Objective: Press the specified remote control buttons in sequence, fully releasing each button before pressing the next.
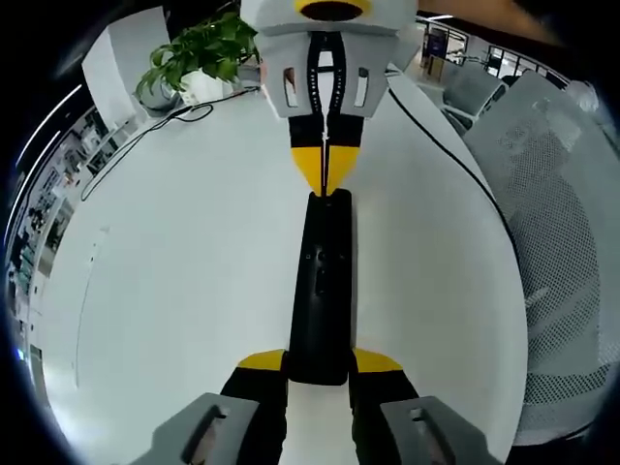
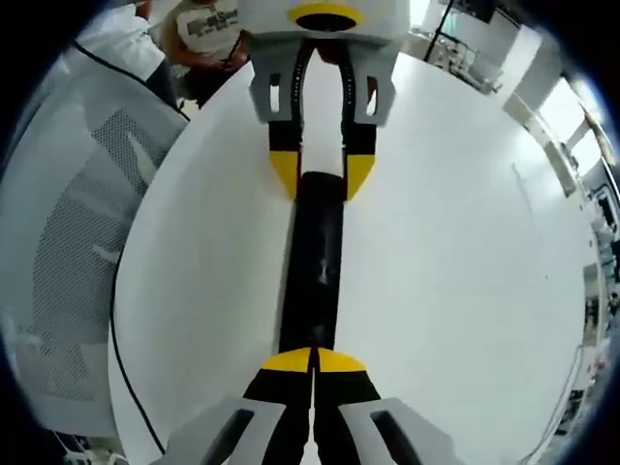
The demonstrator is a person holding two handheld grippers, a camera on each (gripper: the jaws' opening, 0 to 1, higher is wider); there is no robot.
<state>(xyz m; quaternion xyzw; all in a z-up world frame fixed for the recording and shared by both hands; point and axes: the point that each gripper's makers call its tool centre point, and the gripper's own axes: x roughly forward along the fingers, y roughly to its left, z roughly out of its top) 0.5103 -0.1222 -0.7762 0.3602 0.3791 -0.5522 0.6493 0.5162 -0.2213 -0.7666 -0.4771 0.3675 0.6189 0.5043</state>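
Observation:
A long black remote control (image 1: 323, 281) lies lengthwise on the white table (image 1: 174, 271). My left gripper (image 1: 320, 363) holds its near end, with one yellow-tipped jaw on each side. In the right gripper view the same left gripper (image 2: 322, 174) straddles the far end of the remote control (image 2: 315, 262). My right gripper (image 2: 315, 360) has its yellow tips pressed together, resting over the remote's near end. From the left gripper view, that right gripper (image 1: 326, 170) comes down from the top and meets the remote's far end.
A potted plant (image 1: 199, 53) stands at the table's far left corner, with a black cable (image 1: 455, 155) running along the right edge. A grey mesh chair (image 1: 552, 242) sits beside the table. A person (image 2: 208, 34) is beyond the table's far edge.

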